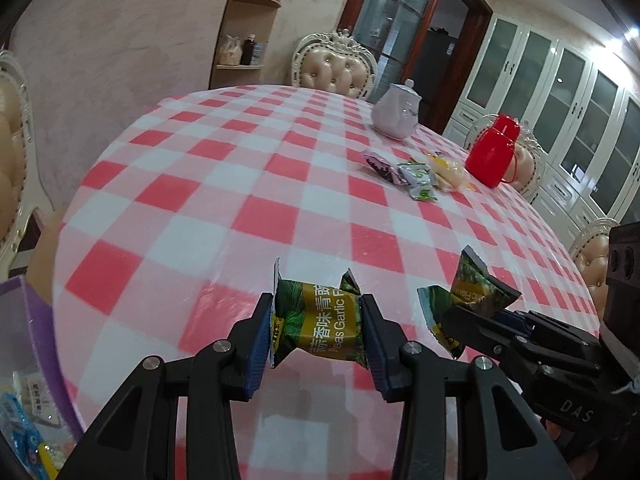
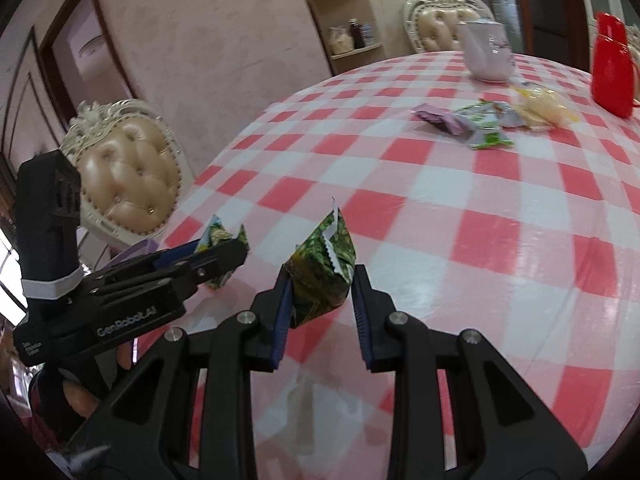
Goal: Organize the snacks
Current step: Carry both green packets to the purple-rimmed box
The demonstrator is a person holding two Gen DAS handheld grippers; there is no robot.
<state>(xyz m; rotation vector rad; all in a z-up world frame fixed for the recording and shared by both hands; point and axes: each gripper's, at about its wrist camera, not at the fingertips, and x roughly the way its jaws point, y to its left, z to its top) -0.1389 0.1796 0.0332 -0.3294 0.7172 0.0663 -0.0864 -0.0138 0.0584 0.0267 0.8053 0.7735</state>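
Left gripper [image 1: 318, 322] clamped across a green-and-gold garlic pea packet [image 1: 320, 320], pads pressing its two crimped ends, packet lifted clear of the checked tablecloth [image 1: 200, 200]. Right gripper [image 2: 320, 300] likewise closed on a second green pea packet [image 2: 322, 272], held tilted with a serrated end pointing up; also visible from the left wrist view at the right edge, just beside the first.

Lower left in the left wrist view, well off the table edge: a purple bin [image 1: 28, 320] with a few wrapped items already inside, most likely the collecting place. Contents too blurred to name.

Far across the table, near a white teapot [image 1: 396, 114] and a red jug [image 1: 490, 156]: a small heap still loose, namely a purple packet [image 1: 378, 166], silver-green packets [image 1: 418, 180] and a pale yellow bag [image 1: 448, 172], all touching or overlapping.

Judged partly done: some snacks binned, two in hand and not yet dropped, at least four left on the cloth for further trips.
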